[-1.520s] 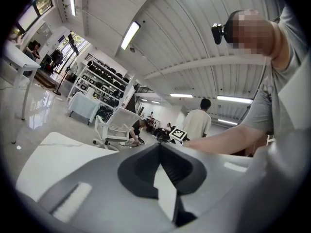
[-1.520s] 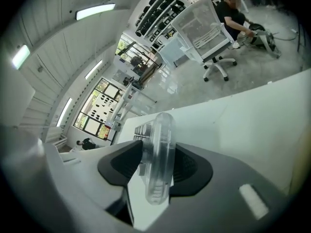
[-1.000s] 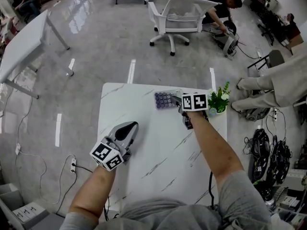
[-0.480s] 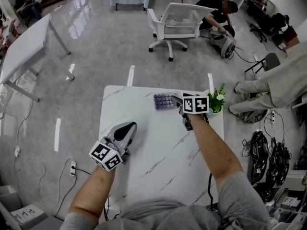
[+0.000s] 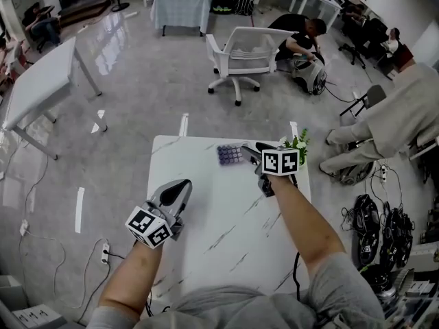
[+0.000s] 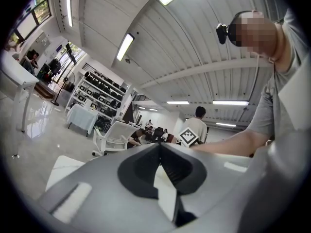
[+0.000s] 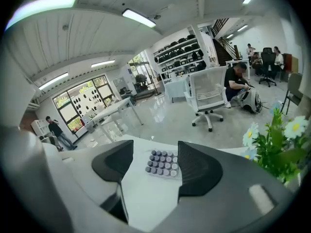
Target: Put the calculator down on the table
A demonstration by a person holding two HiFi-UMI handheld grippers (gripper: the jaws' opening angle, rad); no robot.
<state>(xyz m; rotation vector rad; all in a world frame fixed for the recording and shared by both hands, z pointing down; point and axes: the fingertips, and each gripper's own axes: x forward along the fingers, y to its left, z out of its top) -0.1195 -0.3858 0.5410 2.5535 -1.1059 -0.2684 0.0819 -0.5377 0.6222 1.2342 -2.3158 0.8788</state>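
The calculator (image 5: 230, 155), a small flat pad with rows of round purple-grey keys, lies flat on the white marble table (image 5: 226, 232) near its far edge. My right gripper (image 5: 250, 149) is just to its right, tips beside its edge. In the right gripper view the calculator (image 7: 164, 163) lies on the table beyond the open right gripper (image 7: 154, 165), whose jaws stand wide apart with nothing between them. My left gripper (image 5: 175, 192) hovers over the table's near left part, far from the calculator. The left gripper (image 6: 159, 145) has its tips meeting and holds nothing.
A small potted plant with white flowers (image 5: 293, 145) stands at the table's far right corner, close to my right gripper. A white office chair (image 5: 240, 52) stands on the floor beyond the table, and another white table (image 5: 41, 81) is at the left. Several people are at the right.
The head view has tilted up slightly, so the table sits lower in the picture. Both grippers and the calculator keep about the same places on the table.
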